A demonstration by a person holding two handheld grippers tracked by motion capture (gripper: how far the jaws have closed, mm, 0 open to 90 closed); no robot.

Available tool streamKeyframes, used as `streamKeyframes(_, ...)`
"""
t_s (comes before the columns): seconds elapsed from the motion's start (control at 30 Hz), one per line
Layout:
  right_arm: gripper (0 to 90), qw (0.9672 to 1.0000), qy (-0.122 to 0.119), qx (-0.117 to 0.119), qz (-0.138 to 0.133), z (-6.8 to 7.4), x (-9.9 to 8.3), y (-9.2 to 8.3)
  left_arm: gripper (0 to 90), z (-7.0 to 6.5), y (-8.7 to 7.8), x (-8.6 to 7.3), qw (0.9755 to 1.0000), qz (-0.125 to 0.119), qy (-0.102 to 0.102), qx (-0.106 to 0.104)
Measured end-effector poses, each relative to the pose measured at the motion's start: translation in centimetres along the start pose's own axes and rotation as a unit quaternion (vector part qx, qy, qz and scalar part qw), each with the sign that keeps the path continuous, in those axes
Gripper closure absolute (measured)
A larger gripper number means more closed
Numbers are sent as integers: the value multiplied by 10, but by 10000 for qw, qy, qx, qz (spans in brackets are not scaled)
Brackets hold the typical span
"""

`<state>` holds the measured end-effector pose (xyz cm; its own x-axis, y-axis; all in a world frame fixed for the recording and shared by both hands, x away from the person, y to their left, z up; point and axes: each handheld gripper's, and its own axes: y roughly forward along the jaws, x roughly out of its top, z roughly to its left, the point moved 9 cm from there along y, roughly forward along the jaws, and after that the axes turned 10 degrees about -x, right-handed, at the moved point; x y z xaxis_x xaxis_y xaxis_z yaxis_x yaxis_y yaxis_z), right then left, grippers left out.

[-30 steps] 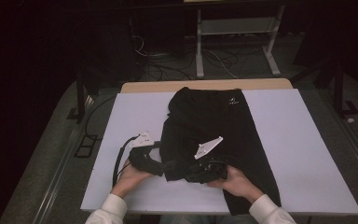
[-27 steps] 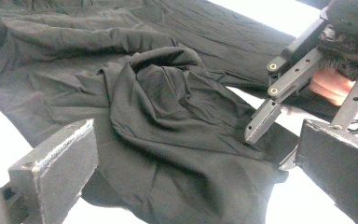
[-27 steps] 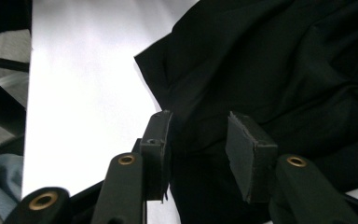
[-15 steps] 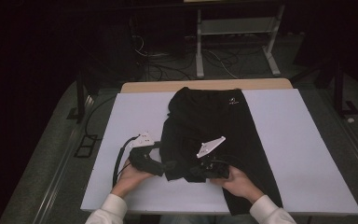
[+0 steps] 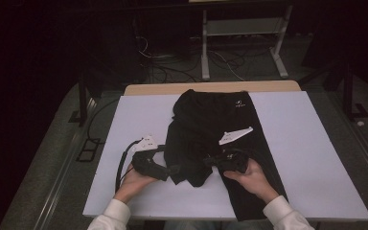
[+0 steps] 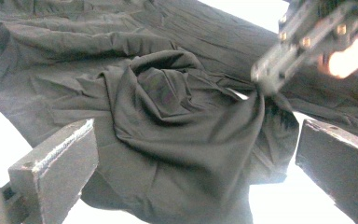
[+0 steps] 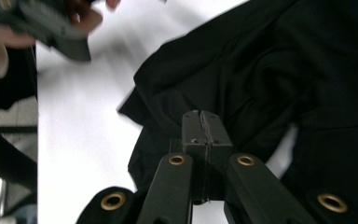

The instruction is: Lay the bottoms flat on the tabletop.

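A black, soft cloth garment (image 5: 211, 134) lay on the white-topped bench (image 5: 316, 143), roughly at its middle. Its long axis ran from the far edge toward the person's side, slanting a little to the right as it came nearer. The wider end, with a small white logo (image 5: 238, 103) printed on it, pointed away from the person; the mark was too small to read. One long strip of the cloth (image 5: 263, 177) reached down to the near edge of the bench on the right. The near left part (image 5: 189, 163) was bunched and folded over itself into a rumpled heap.

The right claw (image 5: 210, 162) came in from the right over that heap. In the right gripper view its jaws stood pressed together, having just closed, and in the left gripper view a pinch of the black cloth was drawn up into a peak at its tip (image 6: 261, 86), so it gripped the fabric.

The left claw (image 5: 175, 168) rested just at the left edge of the garment, low on the bench. In the left gripper view its two jaws stood wide apart with the rumpled cloth lying ahead of them, not clamped.

A pale wooden strip (image 5: 211, 88) showed along the bench's far edge.
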<state>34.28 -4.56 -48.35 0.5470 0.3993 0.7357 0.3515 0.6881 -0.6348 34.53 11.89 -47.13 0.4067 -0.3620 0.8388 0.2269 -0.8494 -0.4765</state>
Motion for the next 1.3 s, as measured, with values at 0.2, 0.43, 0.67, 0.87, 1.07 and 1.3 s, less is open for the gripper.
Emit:
streamKeyframes(0.2, 889, 9990, 323, -162, -247, -20, 7, -20, 0, -5, -1, 4, 9999, -89, 67, -62)
streamKeyframes(0.43, 889, 9952, 745, -435, -459, -47, 14, -40, 0, -13, 1, 12, 9996, -124, 179, -161)
streamKeyframes(0.67, 889, 9864, 1394, -676, -556, -83, 9, -43, 50, -33, 22, 16, 9970, 160, 502, -560)
streamKeyframes(0.87, 888, 9828, 1609, -720, -544, -99, 5, -37, 139, -45, 55, 6, 9893, 779, 821, -923)
streamKeyframes(1.07, 888, 9815, 1703, -733, -471, -108, 1, -29, 253, -50, 87, -9, 9785, 1339, 1062, -1152)
streamKeyframes(1.3, 888, 9806, 1732, -799, -449, -113, -1, -28, 454, -41, 99, -14, 9771, 1445, 1220, -971)
